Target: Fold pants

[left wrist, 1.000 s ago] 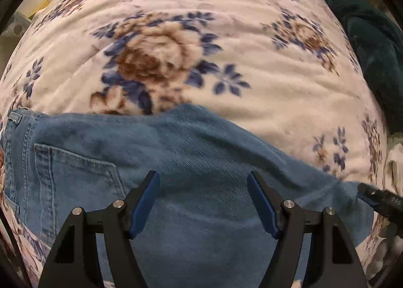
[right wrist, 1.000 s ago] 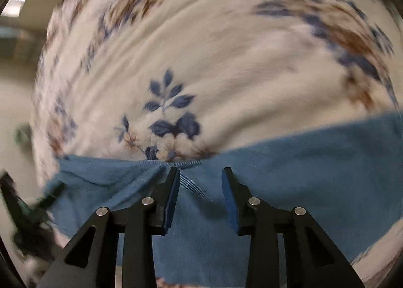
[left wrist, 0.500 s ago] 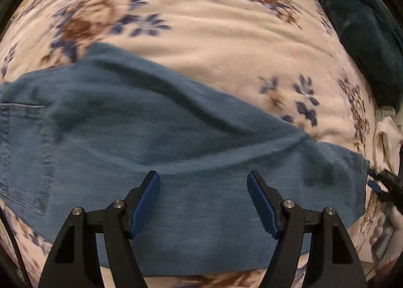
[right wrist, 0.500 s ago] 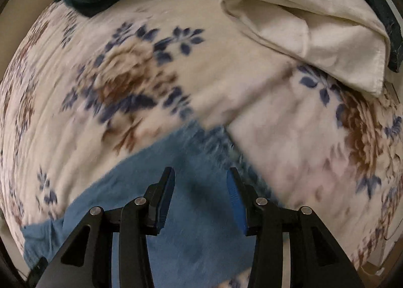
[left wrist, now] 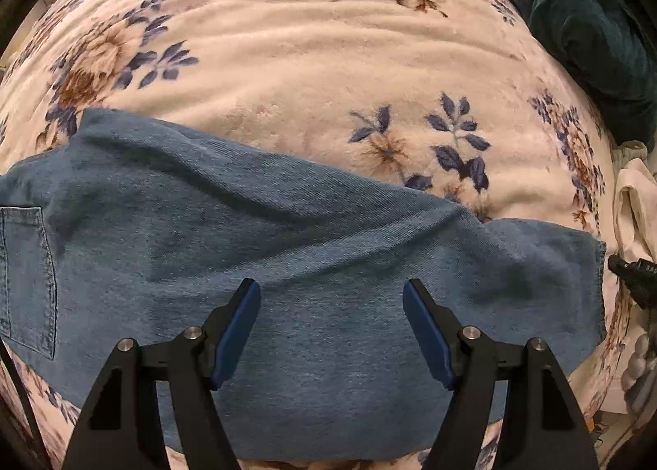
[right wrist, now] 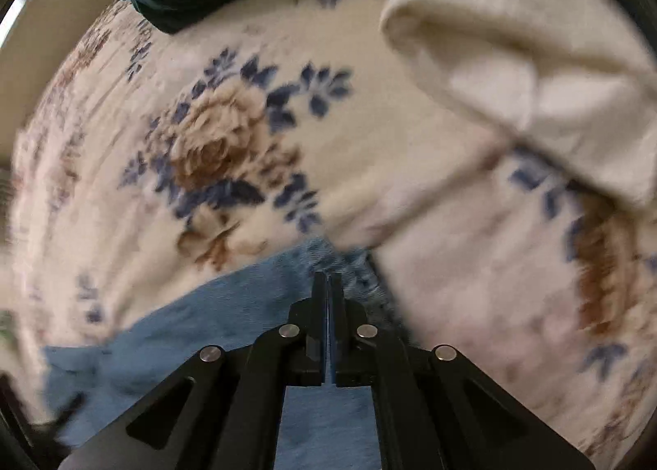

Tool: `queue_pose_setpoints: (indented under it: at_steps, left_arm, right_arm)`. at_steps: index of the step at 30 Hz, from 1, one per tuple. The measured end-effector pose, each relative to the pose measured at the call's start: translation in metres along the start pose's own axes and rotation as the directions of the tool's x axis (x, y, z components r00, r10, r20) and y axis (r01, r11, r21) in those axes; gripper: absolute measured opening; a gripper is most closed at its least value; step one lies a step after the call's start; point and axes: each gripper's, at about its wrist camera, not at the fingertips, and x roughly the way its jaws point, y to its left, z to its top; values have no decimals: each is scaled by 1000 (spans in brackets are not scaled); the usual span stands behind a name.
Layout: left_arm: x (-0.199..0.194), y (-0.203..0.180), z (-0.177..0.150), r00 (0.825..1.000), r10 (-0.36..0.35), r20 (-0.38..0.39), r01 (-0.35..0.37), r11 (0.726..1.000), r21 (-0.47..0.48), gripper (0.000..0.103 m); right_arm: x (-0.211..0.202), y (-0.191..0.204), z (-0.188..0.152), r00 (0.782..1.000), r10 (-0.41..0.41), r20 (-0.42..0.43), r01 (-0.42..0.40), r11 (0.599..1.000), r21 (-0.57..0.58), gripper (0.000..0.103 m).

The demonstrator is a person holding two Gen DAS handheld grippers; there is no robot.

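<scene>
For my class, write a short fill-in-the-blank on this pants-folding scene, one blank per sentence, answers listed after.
1. The jeans lie on a blanket printed with ____.
2. The left gripper hovers over the jeans with its jaws ____.
3. The right gripper has its jaws ____.
4. The towel beyond the right gripper is coloured ____.

Answers: flowers; open; shut; cream

The left gripper (left wrist: 331, 326) has its jaws spread wide apart, blue pads facing each other with nothing between them. The right gripper (right wrist: 327, 285) has its jaws pressed together, fingertips meeting with no gap; its view is blurred. Its tip shows at the left view's right edge.
</scene>
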Motion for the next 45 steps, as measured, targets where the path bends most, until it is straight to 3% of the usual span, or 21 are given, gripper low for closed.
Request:
queue_pose_setpoints:
  at_steps: [3, 6, 8, 9, 10, 12, 13, 16, 18, 21, 26, 29, 30, 31, 32, 33, 36, 38, 40, 42, 45]
  left_arm:
    - [1, -6, 1, 1000, 4, 3, -4, 1000, -6, 70]
    - [3, -16, 2, 1000, 21, 12, -21, 1000, 14, 70]
    - [6, -23, 1, 998, 55, 23, -56, 998, 42, 70]
    - [8, -26, 1, 997, 75, 27, -77, 996, 54, 70]
    - [11, -28, 1, 995, 93, 31, -94, 993, 66, 70]
    - [16, -30, 0, 993, 115, 27, -117, 990, 76, 70]
    - [19, -30, 0, 992, 120, 22, -122, 990, 74, 70]
    - [23, -28, -3, 992, 130, 11, -130, 989, 65, 70]
    - [23, -27, -6, 991, 133, 11, -133, 989, 63, 70]
    - [23, -25, -9, 991, 133, 7, -133, 989, 63, 70]
    - [23, -24, -11, 991, 135, 5, -135, 989, 64, 70]
    - [21, -23, -10, 992, 123, 1, -123, 991, 49, 70]
    - [19, -23, -11, 993, 116, -1, -116, 992, 50, 70]
    - [17, -22, -13, 994, 107, -5, -106, 993, 53, 70]
    - [14, -19, -13, 995, 102, -7, -102, 993, 54, 70]
    - [10, -19, -17, 995, 96, -14, -95, 994, 57, 70]
    - [-10, -13, -36, 998, 56, -6, -56, 997, 46, 70]
    - [-21, -5, -53, 998, 59, -3, -58, 996, 64, 70]
    - [-28, 7, -68, 997, 72, -17, -70, 994, 79, 70]
    - [-35, 22, -81, 997, 70, -29, -68, 996, 53, 70]
    - [-45, 47, -95, 997, 62, -53, -64, 997, -33, 70]
  right_arm:
    - [9, -4, 6, 999, 22, -35, -21, 1000, 4, 69]
    - [26, 9, 9, 998, -4, -61, 3, 1000, -31, 70]
    - [40, 21, 11, 996, -65, -60, 60, 995, -74, 68]
    - [48, 28, 14, 995, -87, -58, 81, 992, -99, 58]
    - [51, 35, 11, 989, -144, -33, 138, 980, -144, 38]
    - [53, 51, 1, 971, -235, 31, 235, 940, -246, 16]
    - [53, 59, -4, 964, -258, 57, 264, 924, -278, 13]
    - [44, 79, -22, 926, -335, 172, 376, 849, -372, 9]
    - [31, 76, -26, 918, -327, 223, 387, 860, -332, 9]
    - [30, 58, -26, 909, -355, 217, 404, 879, -254, 3]
    - [40, 37, -17, 939, -320, 124, 339, 923, -183, 4]
    - [41, 27, -6, 975, -223, 24, 224, 966, -131, 9]
    - [34, 20, -2, 986, -166, 6, 166, 982, -93, 22]
    - [25, 9, 0, 992, -125, 4, 125, 991, -56, 55]
    - [12, 0, -3, 996, -85, 17, 85, 996, -7, 73]
    - [-2, -9, -11, 997, -67, 35, 66, 997, 32, 84]
    - [-32, -30, -50, 999, -36, 19, 32, 987, 160, 84]
    - [-41, -32, -91, 996, 83, 10, -84, 970, 230, 84]
    - [-40, -16, -138, 978, 207, -28, -192, 945, 264, 83]
    - [-31, 1, -173, 945, 320, -70, -287, 911, 295, 76]
    - [3, 60, -226, 846, 509, -156, -438, 832, 340, 70]
